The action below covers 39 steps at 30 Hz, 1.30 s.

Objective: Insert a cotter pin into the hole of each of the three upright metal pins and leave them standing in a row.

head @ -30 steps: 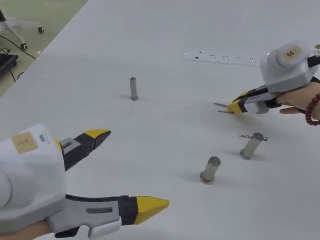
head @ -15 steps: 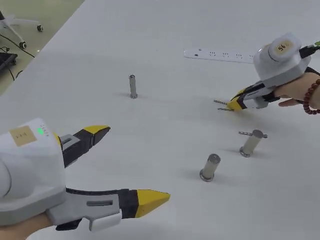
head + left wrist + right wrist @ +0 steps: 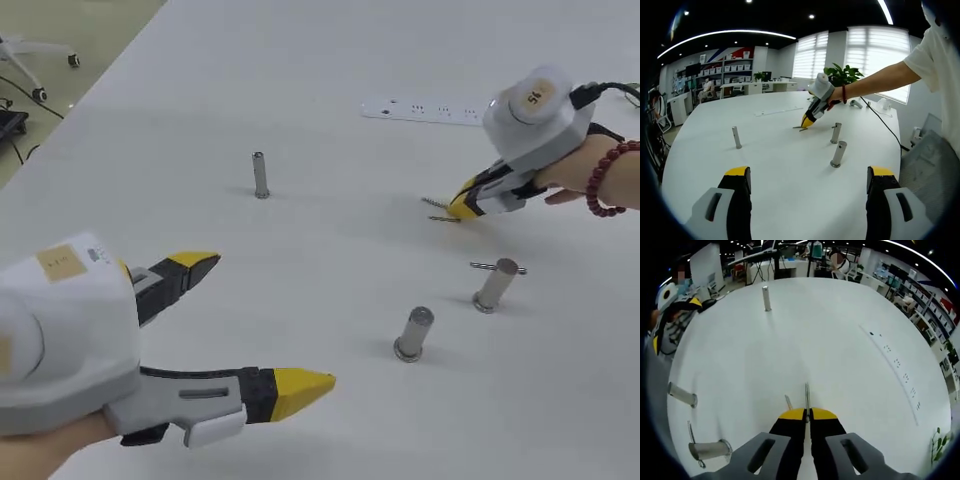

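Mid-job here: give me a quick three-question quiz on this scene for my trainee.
1. True or false: the left gripper is shut.
2. How many of the three metal pins have something through the hole? A) none B) one C) all three
3. Fill in: the right gripper is shut on a ____.
Key: 1 false, it is open and empty. 2 B, a cotter pin crosses the one nearest the right gripper. 3 another cotter pin.

On the surface [image 3: 330, 60] a lone pin [image 3: 261, 176] stands left; the near pin [image 3: 413, 334] and the far pin [image 3: 495, 286] stand right, close together. Behind them the right hand-held gripper [image 3: 455, 210] pinches a cotter pin [image 3: 807, 392]; the power strip [image 3: 425, 109] lies farther back.
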Each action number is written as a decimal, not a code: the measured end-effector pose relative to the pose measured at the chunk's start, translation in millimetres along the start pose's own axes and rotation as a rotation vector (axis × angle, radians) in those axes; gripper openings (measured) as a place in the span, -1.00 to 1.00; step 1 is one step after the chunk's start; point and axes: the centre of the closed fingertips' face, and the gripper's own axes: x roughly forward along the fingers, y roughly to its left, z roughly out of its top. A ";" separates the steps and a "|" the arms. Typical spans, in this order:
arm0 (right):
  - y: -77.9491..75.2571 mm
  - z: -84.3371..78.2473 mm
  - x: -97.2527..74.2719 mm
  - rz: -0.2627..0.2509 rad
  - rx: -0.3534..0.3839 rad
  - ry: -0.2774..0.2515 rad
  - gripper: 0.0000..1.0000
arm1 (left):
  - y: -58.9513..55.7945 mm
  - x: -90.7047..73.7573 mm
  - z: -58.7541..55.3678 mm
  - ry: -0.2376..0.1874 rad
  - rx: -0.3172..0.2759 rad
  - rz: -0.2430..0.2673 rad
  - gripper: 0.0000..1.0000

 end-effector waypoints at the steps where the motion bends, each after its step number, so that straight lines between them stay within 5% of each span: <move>1: -0.1 0.5 -0.8 -0.002 -0.002 0.003 -0.94 | 0.1 0.7 0.5 0.001 0.003 -0.001 0.93; 16: -0.1 16.9 -29.6 -0.046 -0.095 -0.021 -0.96 | 2.6 12.5 6.7 0.030 0.027 -0.013 0.81; 30: 26.7 51.0 -70.2 -0.074 -0.203 -0.108 -0.96 | -0.8 17.7 32.0 0.007 0.046 -0.020 0.56; 39: 63.2 68.6 -92.1 -0.064 -0.259 -0.158 -0.96 | -1.7 19.5 42.9 -0.018 0.012 -0.020 0.32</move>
